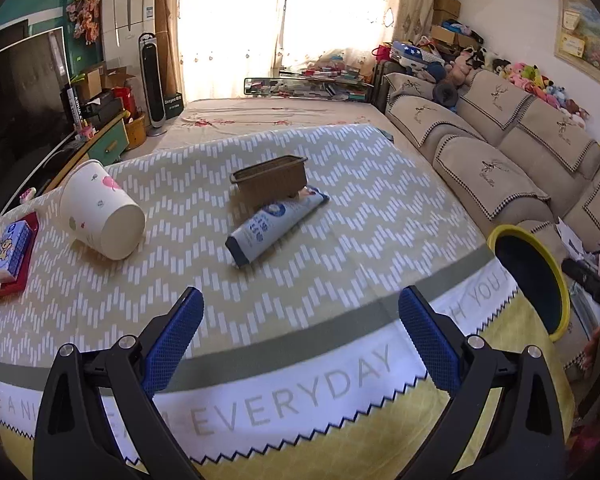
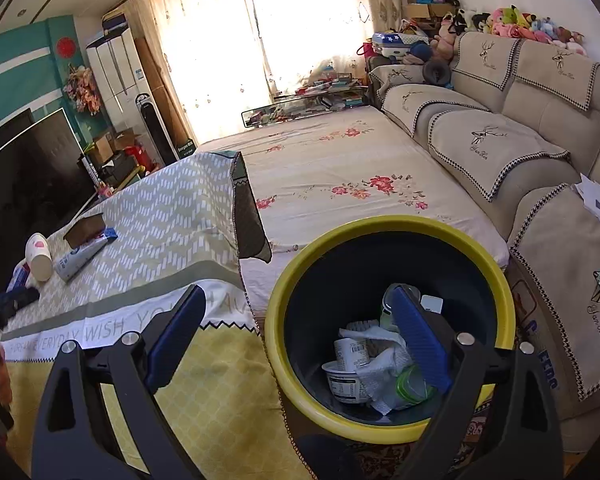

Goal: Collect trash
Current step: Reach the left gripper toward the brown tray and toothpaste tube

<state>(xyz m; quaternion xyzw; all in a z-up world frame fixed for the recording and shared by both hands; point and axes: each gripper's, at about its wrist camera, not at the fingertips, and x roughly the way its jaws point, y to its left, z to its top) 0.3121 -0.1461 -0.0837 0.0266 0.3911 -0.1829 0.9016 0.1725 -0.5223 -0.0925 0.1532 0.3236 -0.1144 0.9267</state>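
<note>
On the zigzag tablecloth (image 1: pixel 340 240) lie a tipped white paper cup (image 1: pixel 102 210), a blue-and-white tube (image 1: pixel 272 224) and a small brown basket (image 1: pixel 270 180) resting partly on the tube. My left gripper (image 1: pixel 300 308) is open and empty, above the near table edge, short of the tube. The yellow-rimmed dark bin (image 2: pixel 388 236) stands on the floor right of the table and holds cups, tissue and wrappers (image 2: pixel 364 364). My right gripper (image 2: pixel 296 300) is open and empty, over the bin's left rim. The cup (image 2: pixel 39 258) and tube (image 2: pixel 82 258) also show in the right wrist view.
A blue tissue pack (image 1: pixel 10 250) on a red tray (image 1: pixel 27 270) sits at the table's left edge. A beige sofa (image 1: pixel 500 152) runs along the right. A floral-covered low table (image 2: pixel 340 176) lies beyond. A TV (image 1: pixel 20 92) stands left.
</note>
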